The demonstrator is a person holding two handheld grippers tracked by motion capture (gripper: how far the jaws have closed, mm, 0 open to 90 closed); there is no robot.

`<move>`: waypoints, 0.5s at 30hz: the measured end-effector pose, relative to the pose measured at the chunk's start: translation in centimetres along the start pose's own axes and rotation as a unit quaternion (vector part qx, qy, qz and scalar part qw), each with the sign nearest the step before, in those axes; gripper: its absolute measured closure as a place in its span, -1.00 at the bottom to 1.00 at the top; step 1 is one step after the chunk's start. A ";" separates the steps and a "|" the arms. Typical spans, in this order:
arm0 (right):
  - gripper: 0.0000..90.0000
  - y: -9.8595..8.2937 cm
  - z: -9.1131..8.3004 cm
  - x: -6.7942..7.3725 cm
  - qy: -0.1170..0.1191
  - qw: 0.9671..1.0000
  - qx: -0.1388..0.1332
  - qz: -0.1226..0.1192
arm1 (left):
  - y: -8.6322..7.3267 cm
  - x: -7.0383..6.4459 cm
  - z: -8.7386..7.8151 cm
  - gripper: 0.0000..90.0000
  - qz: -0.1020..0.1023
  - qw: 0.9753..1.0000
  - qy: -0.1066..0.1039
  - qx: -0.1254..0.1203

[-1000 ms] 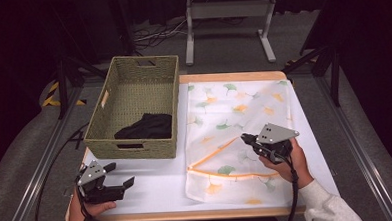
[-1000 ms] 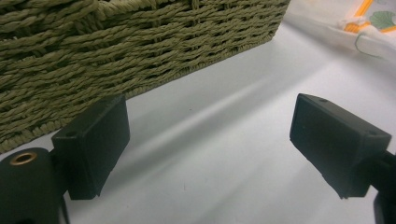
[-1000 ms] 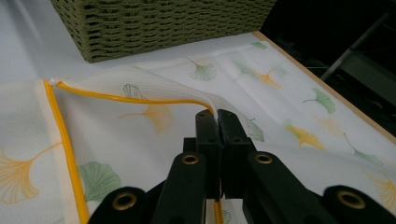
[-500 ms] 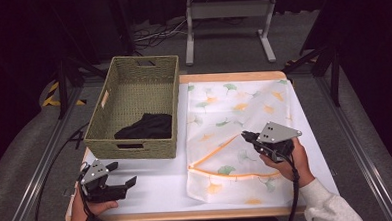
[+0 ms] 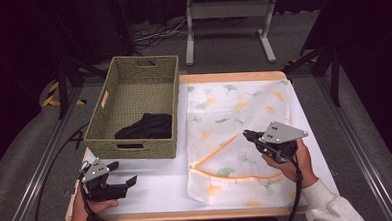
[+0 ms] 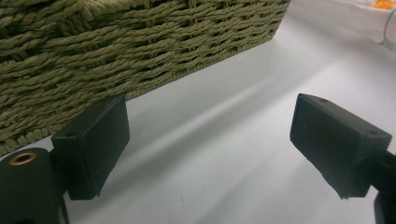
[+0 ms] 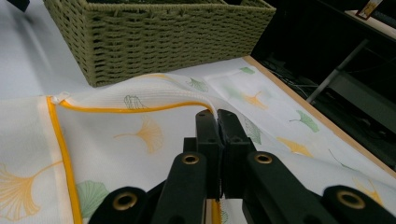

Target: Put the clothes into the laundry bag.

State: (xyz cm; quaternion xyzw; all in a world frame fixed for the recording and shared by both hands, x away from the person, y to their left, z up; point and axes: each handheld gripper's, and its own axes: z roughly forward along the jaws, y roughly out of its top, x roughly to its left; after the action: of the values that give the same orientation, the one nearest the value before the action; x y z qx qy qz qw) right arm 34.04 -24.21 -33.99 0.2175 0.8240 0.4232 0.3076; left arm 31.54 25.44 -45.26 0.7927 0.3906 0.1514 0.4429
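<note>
Our right tongs [image 7: 215, 116] pinch the mesh bag's [image 5: 234, 109] orange edge at centre frame; our left tongs [image 6: 205, 149], lower left, gape empty.

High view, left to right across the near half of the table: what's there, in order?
Left gripper, fingers open over bare table → woven basket with black cloth inside → leaf-print mesh bag → right gripper, shut on the bag's orange-trimmed edge.

A white mesh laundry bag [image 5: 235, 134] printed with green and orange ginkgo leaves lies flat on the right half of my table, just beside the basket. Its orange-trimmed opening edge [image 7: 140, 108] is lifted slightly into a ridge.
</note>
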 end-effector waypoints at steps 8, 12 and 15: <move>0.98 0.4 -0.5 0.0 -0.010 1.000 -0.010 -0.002 | 0.1 -0.3 -0.3 -0.72 0.003 1.000 0.000 -0.004; 0.98 0.3 -0.6 -0.2 -0.013 1.000 -0.012 -0.001 | 0.1 -0.4 0.0 -0.72 0.009 1.000 0.000 0.001; 0.98 0.4 -0.6 -0.3 -0.014 1.000 -0.015 -0.001 | 0.1 -0.3 -0.1 -0.72 0.007 1.000 0.000 0.002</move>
State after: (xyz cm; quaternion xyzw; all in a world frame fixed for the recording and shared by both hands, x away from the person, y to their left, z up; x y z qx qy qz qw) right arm 33.94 -24.52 -33.30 0.2177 0.8137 0.4317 0.3228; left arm 31.32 25.20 -45.09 0.7963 0.3853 0.1540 0.4402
